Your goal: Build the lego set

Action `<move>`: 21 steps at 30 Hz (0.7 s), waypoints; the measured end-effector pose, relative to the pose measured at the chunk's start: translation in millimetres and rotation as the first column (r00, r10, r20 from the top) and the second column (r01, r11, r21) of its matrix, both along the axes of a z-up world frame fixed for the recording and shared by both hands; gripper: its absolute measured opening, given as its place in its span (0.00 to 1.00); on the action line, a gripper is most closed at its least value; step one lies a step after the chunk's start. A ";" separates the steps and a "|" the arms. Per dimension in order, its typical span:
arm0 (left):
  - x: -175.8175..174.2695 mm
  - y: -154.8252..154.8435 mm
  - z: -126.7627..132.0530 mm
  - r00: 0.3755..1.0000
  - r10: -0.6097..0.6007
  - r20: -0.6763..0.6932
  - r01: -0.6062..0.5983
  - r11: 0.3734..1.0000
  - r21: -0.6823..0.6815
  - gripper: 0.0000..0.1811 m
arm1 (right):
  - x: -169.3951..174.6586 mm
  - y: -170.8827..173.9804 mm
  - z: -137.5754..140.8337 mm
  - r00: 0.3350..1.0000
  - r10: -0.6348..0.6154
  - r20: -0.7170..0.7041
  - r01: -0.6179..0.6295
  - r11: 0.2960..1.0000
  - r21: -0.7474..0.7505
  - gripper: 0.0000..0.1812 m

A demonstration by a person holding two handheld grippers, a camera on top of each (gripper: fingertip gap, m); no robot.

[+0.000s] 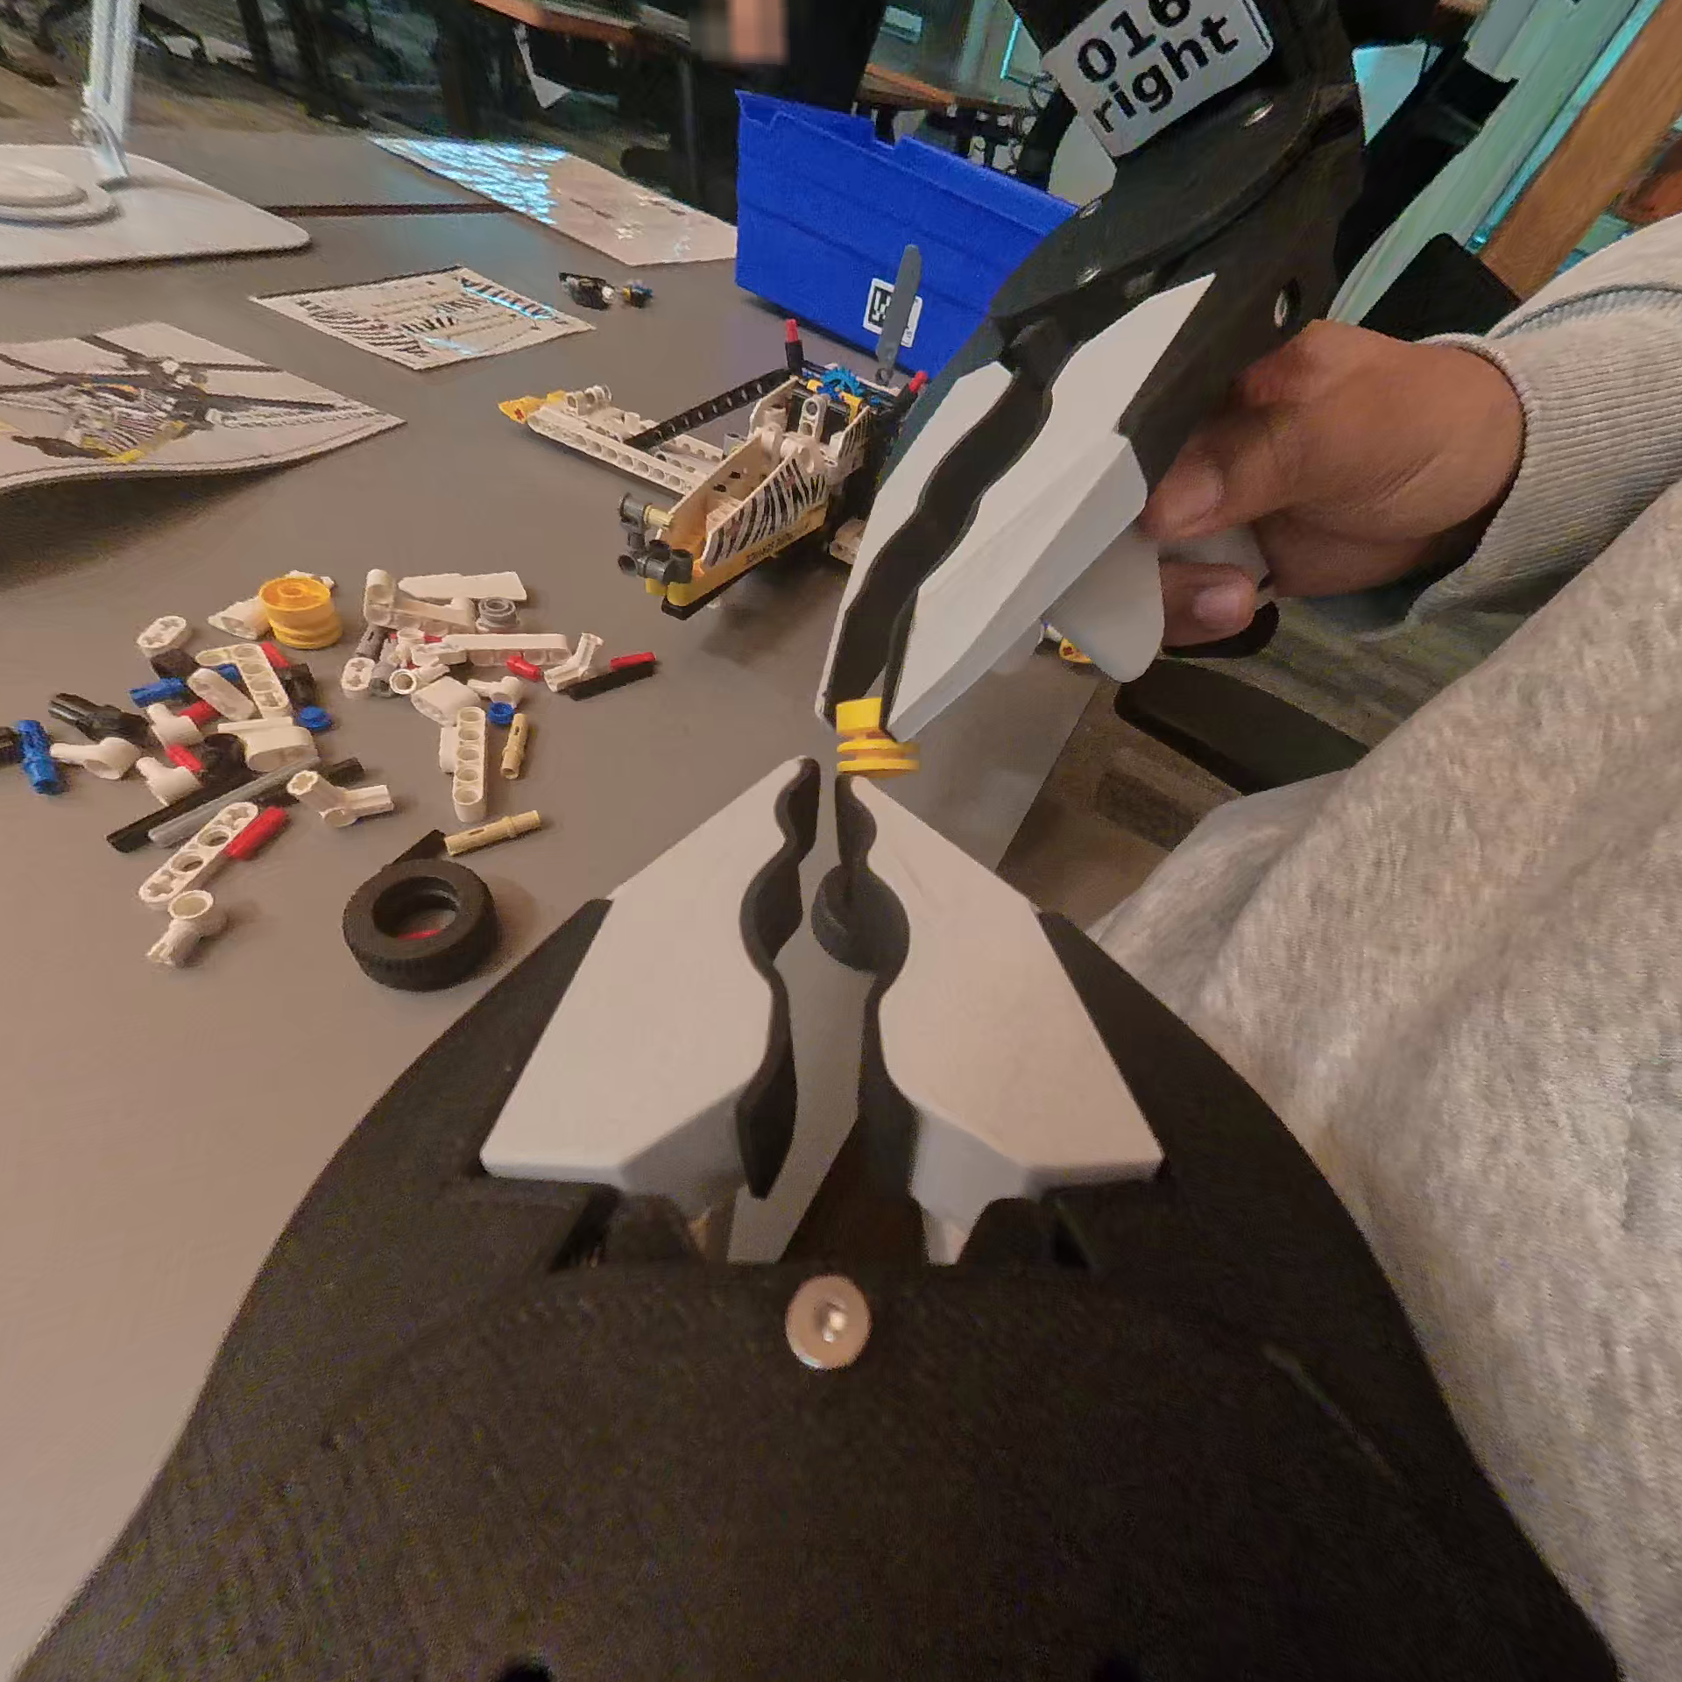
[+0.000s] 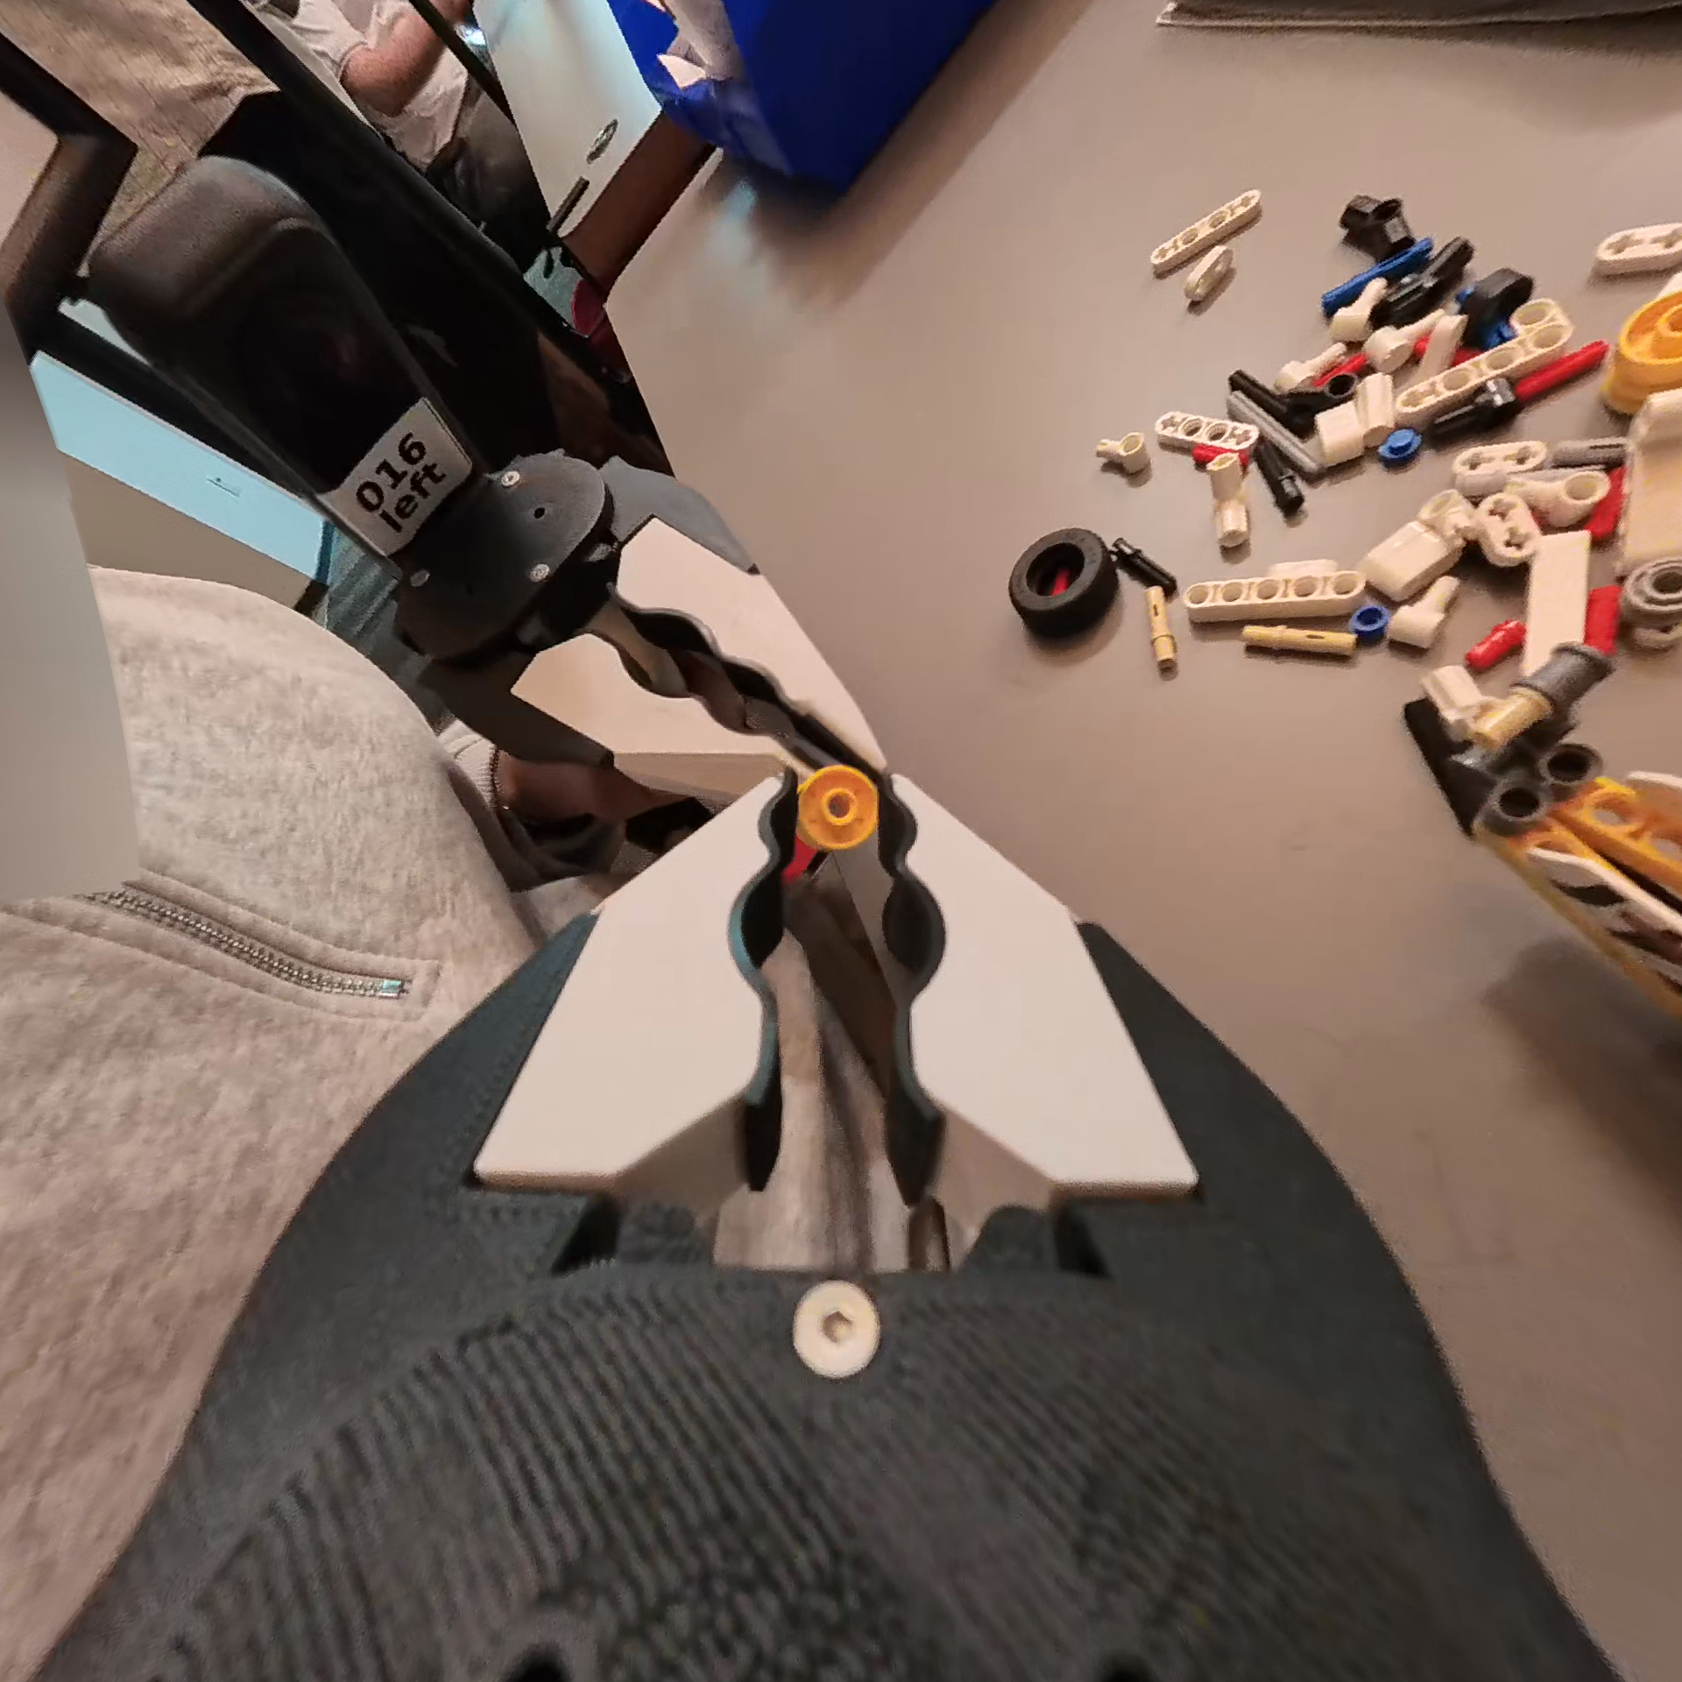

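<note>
Jaws at table edge; yellow hub

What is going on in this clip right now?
A person holds two handheld grippers off the table's edge, tips nearly meeting. The right gripper pinches a small yellow wheel hub. The left gripper is closed on a small black tyre held deep between its fingers. On the grey table lie loose pieces, another tyre and the partly built model. The hub and tyre are not yet joined.
</note>
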State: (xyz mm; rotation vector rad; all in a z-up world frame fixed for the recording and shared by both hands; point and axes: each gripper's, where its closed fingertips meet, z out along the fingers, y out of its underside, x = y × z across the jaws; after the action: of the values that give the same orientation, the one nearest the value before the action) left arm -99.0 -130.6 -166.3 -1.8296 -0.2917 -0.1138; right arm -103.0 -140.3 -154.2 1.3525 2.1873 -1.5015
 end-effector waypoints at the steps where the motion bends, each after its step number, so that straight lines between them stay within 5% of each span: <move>1: 1.0 0.6 -0.3 1.000 -0.010 0.007 0.010 1.000 0.002 0.02 | -0.2 0.2 0.6 1.000 -0.005 0.005 0.005 1.000 -0.009 0.09; 5: 15.1 6.2 5.0 0.995 -0.092 0.040 0.090 0.995 0.050 0.19 | -2.6 -2.0 4.4 0.998 -0.034 0.051 0.039 0.995 -0.092 0.08; 9: 7.0 3.4 6.1 0.999 -0.026 -0.020 0.027 0.999 0.037 0.09 | -0.4 -5.7 1.9 0.995 -0.032 0.090 0.044 0.990 -0.134 0.08; 21: 17.3 4.2 11.2 0.989 -0.069 -0.127 0.074 0.996 0.040 0.09 | 10.4 -3.9 10.5 0.957 0.085 0.277 -0.008 0.964 -0.267 0.11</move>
State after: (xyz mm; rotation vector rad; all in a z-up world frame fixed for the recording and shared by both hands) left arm -81.6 -126.4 -155.1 -1.7952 -0.1339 -0.0540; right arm -92.6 -144.1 -143.7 1.3238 1.7623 -1.4164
